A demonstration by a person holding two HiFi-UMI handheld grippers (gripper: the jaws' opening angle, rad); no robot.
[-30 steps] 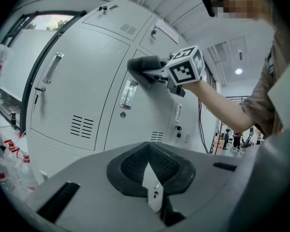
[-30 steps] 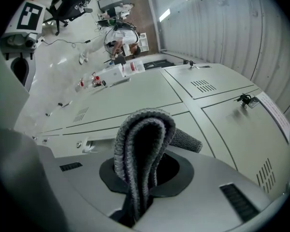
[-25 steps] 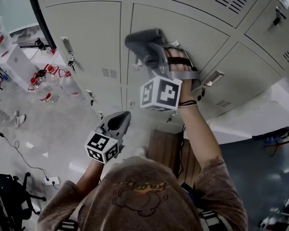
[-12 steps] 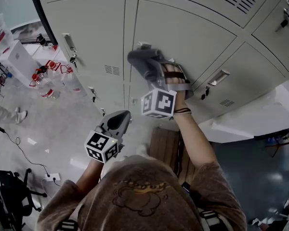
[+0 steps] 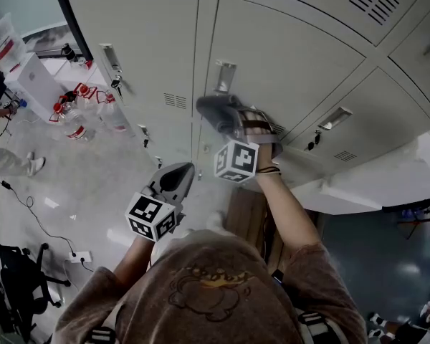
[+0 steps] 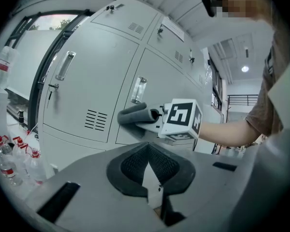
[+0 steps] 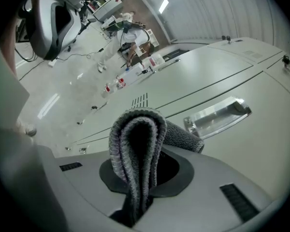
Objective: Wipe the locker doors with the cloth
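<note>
A folded grey cloth [image 5: 221, 113] is pinched in my right gripper [image 5: 226, 117], whose jaws are shut on it. The cloth [image 7: 137, 151] bulges out between the jaws as a thick loop and rests against a pale grey locker door [image 5: 287, 56], just below that door's metal handle [image 5: 224, 76]. From the left gripper view, the cloth [image 6: 134, 115] and the right gripper's marker cube [image 6: 182, 120] show against the door. My left gripper [image 5: 173, 181] is shut with nothing in it and hangs lower, away from the lockers.
More locker doors [image 5: 140, 41] with handles [image 5: 110, 57], vents [image 5: 175, 100] and locks surround the wiped one. Water bottles [image 5: 72, 120] and a white box [image 5: 32, 81] stand on the floor at the left. A black chair [image 5: 14, 285] and cables lie lower left.
My right gripper has slid down the locker door with the cloth, from above the handle to below it. The left gripper has stayed in place.
</note>
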